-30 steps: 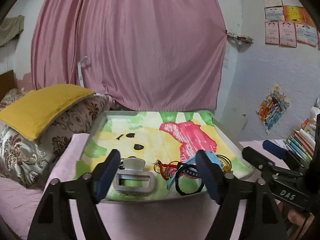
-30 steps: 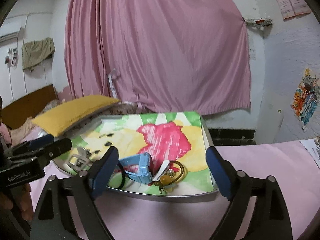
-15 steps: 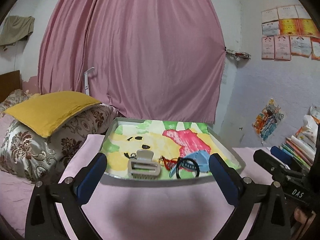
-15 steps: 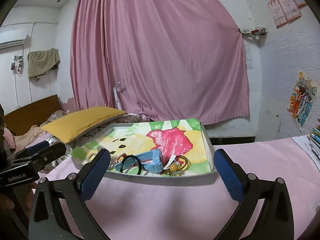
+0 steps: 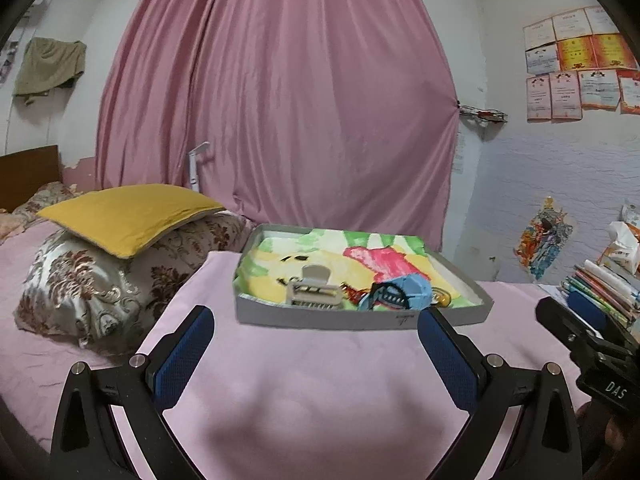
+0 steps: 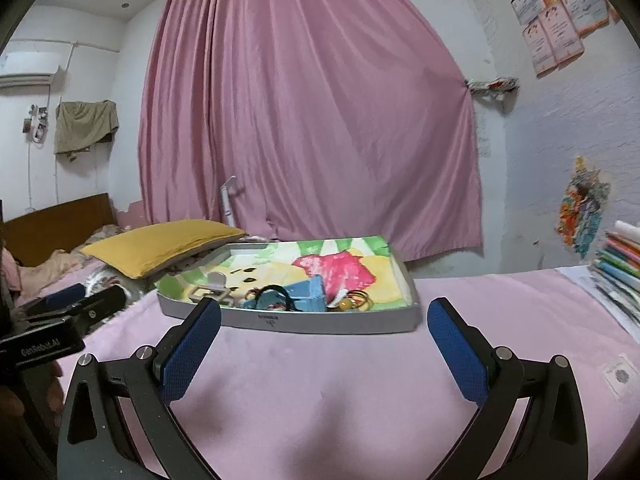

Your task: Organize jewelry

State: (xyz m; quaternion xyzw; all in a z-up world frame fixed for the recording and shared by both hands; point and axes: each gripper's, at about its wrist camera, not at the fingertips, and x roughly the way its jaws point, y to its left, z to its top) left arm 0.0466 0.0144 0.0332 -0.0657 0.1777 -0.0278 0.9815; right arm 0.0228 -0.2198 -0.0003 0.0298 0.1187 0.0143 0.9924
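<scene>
A shallow grey tray with a colourful cartoon lining sits on the pink bedspread; it also shows in the right wrist view. Jewelry lies along its near side: a grey hair claw clip, a blue watch, a black band, gold rings. My left gripper is open and empty, a short way before the tray. My right gripper is open and empty, also before the tray.
Patterned and yellow pillows lie left of the tray. A stack of books sits at the right edge. A pink curtain hangs behind. The other gripper shows at each view's side.
Both grippers have drawn back from over the tray toward me and lowered; the tray now lies farther ahead. Both stay open and empty.
</scene>
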